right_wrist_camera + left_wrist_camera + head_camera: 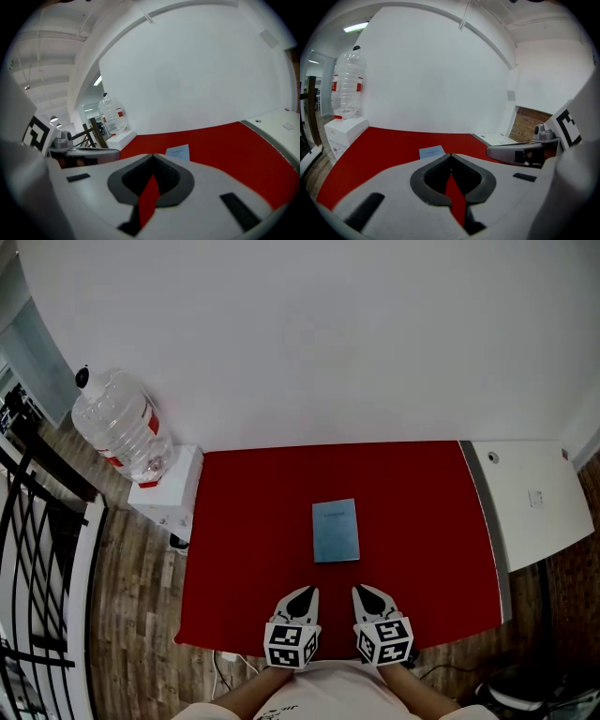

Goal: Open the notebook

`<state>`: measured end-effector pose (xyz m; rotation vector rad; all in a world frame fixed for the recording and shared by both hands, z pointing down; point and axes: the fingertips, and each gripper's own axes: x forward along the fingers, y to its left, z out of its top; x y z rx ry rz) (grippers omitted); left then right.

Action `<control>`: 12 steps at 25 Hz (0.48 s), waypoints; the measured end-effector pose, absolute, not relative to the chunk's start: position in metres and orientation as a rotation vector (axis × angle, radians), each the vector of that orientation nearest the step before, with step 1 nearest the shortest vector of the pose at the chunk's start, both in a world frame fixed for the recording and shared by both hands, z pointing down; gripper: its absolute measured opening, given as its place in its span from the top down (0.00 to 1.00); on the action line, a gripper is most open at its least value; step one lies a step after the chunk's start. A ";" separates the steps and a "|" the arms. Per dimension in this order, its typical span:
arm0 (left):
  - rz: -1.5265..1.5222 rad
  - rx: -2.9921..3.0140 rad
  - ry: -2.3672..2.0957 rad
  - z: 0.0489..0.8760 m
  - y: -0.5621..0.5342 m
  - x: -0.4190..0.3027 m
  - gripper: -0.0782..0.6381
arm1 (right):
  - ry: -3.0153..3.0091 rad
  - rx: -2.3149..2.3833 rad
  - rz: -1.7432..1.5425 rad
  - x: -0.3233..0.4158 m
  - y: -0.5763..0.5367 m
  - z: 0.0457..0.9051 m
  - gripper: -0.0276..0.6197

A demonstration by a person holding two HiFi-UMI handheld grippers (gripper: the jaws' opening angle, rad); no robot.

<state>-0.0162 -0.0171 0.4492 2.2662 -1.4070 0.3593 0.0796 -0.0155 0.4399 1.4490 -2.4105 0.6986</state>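
Left gripper (304, 593) and right gripper (367, 592): jaws closed tip to tip, gripping nothing, side by side at the red table's (246, 521) near edge, lower centre. Notebook (336, 531): closed, pale blue cover, flat at frame centre, near the tips, red surface showing all round it.

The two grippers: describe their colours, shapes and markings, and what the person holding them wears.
Both the left gripper and the right gripper have white shells that taper to a point, lined with dark grey ribbed pads. Each carries a cube of black-and-white square markers at its rear. The person wears a pale top.
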 end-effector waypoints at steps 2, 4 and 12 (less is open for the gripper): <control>0.364 2.261 -1.400 0.452 -0.020 -0.015 0.88 | -2.403 1.454 0.717 0.081 -0.018 0.443 0.95; 0.365 2.257 -1.395 0.454 -0.025 -0.014 0.88 | -2.396 1.459 0.731 0.082 -0.022 0.446 0.95; 0.402 2.242 -1.369 0.477 -0.048 -0.013 0.88 | -2.362 1.457 0.788 0.082 -0.045 0.470 0.95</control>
